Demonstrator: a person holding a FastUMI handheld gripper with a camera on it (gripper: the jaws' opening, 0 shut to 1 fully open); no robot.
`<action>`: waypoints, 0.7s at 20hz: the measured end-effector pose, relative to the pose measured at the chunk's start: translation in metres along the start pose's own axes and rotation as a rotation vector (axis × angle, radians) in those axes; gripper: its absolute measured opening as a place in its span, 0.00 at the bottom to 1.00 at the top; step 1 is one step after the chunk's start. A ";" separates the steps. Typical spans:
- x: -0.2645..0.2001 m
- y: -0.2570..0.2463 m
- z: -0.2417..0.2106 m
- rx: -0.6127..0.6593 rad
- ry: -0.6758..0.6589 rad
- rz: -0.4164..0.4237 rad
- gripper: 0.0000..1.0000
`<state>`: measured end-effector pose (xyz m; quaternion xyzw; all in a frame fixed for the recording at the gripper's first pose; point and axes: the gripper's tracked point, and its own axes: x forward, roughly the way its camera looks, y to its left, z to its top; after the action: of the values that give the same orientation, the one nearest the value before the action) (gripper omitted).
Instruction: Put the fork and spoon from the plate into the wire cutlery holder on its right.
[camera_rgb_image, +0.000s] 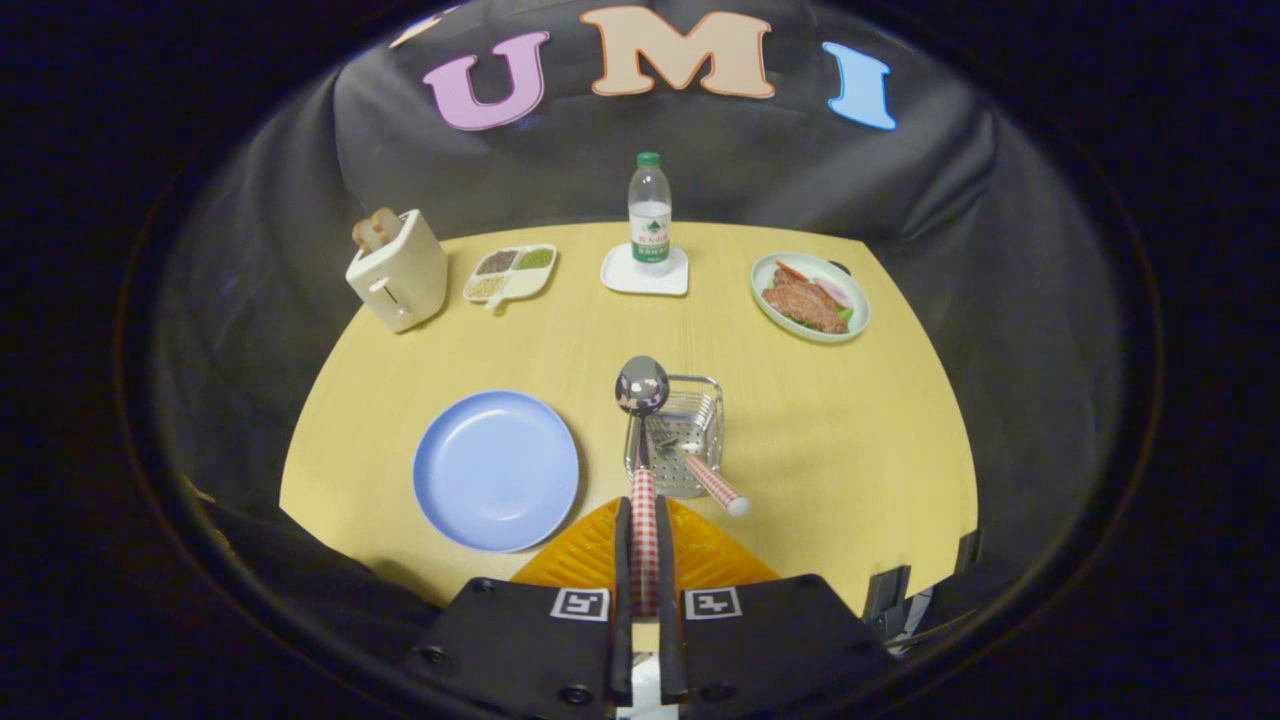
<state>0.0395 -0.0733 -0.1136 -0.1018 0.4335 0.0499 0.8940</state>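
The gripper (645, 560) is clamped on the spoon (642, 400), held above the wire cutlery holder (690, 440). The fork (705, 475) already leans inside it; the blue plate (495, 470) sits bare. Only the spoon remains.

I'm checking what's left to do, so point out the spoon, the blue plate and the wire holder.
spoon (641, 386): gripper view, on its bowl.
blue plate (496, 470): gripper view, on its bare centre.
wire holder (690, 420): gripper view, on its mesh wall.

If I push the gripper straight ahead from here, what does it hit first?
Most likely the wire holder: the gripper is shut on the spoon, whose bowl leads over the holder's near-left rim. The fork already leans in the holder. Height above the rim is unclear.
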 end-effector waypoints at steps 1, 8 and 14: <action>0.001 -0.004 -0.002 0.004 0.028 -0.001 0.13; 0.015 -0.022 -0.011 -0.026 0.222 -0.019 0.13; 0.036 -0.015 -0.018 -0.058 0.364 -0.004 0.13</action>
<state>0.0512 -0.0923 -0.1504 -0.1357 0.5863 0.0413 0.7976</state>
